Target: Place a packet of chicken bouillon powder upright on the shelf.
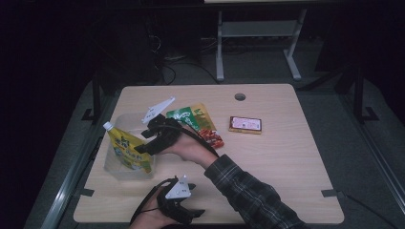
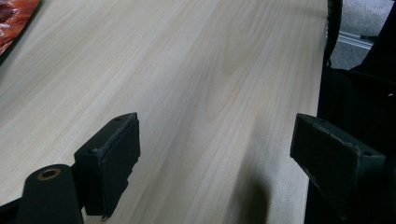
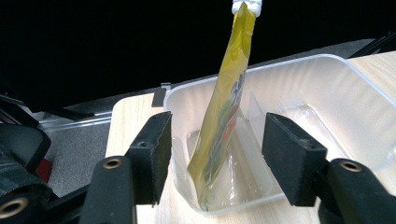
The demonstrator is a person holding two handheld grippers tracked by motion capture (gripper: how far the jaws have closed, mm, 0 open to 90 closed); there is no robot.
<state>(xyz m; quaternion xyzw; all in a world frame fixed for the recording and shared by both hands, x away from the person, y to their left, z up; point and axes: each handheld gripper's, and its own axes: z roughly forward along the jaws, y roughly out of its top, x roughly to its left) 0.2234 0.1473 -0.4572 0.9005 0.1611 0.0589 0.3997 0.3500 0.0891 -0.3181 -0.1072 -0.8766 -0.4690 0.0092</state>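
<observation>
A yellow spouted pouch point(image 1: 126, 150) with a white cap stands tilted in a clear plastic container point(image 1: 119, 174) at the table's left side. My right gripper point(image 1: 142, 143) reaches over the container from the right. In the right gripper view the pouch point(image 3: 219, 126) stands between the open jaws of that gripper point(image 3: 219, 140), with a gap on each side, and its bottom rests on the floor of the container point(image 3: 327, 84). My left gripper point(image 1: 196, 200) lies near the table's front edge. Its jaws point(image 2: 215, 140) stand wide open over bare wood.
A green snack bag point(image 1: 188, 116) and a red packet point(image 1: 212, 137) lie behind the right hand. A small orange box point(image 1: 245, 124) sits mid-table, below a cable hole point(image 1: 239, 97). The red packet point(image 2: 11, 16) shows at the top left of the left gripper view.
</observation>
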